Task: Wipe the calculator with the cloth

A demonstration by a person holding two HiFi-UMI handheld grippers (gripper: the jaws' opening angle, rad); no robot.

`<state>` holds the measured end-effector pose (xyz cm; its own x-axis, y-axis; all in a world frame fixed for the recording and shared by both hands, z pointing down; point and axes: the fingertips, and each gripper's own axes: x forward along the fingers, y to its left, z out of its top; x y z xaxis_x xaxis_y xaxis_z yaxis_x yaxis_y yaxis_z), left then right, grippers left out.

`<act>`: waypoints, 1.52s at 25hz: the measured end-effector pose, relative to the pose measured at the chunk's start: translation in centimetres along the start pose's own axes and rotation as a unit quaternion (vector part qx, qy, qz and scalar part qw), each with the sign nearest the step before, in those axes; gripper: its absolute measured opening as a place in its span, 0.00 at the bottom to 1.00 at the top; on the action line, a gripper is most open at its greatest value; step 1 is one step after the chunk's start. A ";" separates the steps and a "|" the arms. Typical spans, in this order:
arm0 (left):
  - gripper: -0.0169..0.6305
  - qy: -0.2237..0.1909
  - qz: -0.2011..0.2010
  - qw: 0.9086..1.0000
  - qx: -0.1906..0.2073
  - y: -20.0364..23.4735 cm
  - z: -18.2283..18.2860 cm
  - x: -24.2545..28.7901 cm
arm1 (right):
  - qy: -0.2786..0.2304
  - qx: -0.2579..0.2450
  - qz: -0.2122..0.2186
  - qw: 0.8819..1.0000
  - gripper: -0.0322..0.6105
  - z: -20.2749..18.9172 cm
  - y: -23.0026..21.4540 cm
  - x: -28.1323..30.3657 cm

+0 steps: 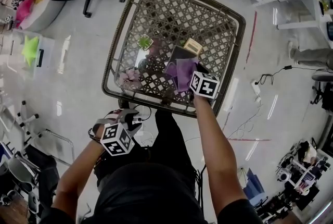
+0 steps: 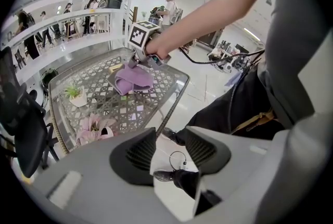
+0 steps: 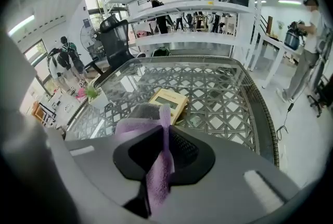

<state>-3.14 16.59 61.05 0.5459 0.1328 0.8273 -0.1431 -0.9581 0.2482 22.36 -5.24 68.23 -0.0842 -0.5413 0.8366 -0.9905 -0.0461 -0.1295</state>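
In the head view, saw a lattice-topped bench (image 1: 182, 14) with a wicker rim. Found the right tool (image 1: 188, 81) positioned over its near right part and clamped on a purple cloth (image 1: 179, 73). Found the beige calculator (image 1: 192, 46) lying flat just beyond the cloth, beside a dark flat slab (image 1: 179, 53) partly covered by it. Noted a small potted plant (image 1: 144, 41) further left and a pink flower (image 1: 129, 78) near the bench's near left edge. Spotted the left tool (image 1: 127, 114) held off the bench, over the floor by the person's legs. In the left gripper view, found the left tool (image 2: 170, 147) with jaws parted by a narrow gap and gripping nothing, only floor and a shoe (image 2: 164, 176) visible between them. Saw the cloth (image 2: 132, 79) draped on the bench far ahead, under the right tool. In the right gripper view, found the right tool (image 3: 164, 147) with jaws pressed together on a fold of the cloth (image 3: 158, 176), hanging down between the pads and bunched above them. Saw the calculator (image 3: 168, 102) just past the bunched cloth, display up, clear of the jaws; contact between cloth and calculator impossible to judge.
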 end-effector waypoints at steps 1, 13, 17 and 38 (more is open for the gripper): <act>0.38 0.000 0.000 1.000 0.000 0.1 0.1 0.0 | 0.001 0.006 -0.004 1.000 0.11 0.1 -0.5 0.1; 0.38 0.005 0.010 1.000 -0.011 1.4 -0.9 -0.8 | 0.007 0.017 -0.063 0.998 0.11 1.3 -3.2 -0.5; 0.38 0.003 0.010 1.000 -0.013 1.4 -1.1 -0.8 | 0.020 -0.056 -0.050 0.997 0.11 0.6 0.1 0.8; 0.38 0.006 0.016 1.000 -0.018 1.6 -1.9 -1.3 | 0.026 -0.145 -0.017 0.989 0.11 3.2 4.1 3.5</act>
<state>-5.61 15.40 61.29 0.5309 0.1056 0.8409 -0.1905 -0.9519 0.2398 18.34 -9.99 68.97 -0.0488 -0.4997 0.8648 -0.9818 0.1832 0.0505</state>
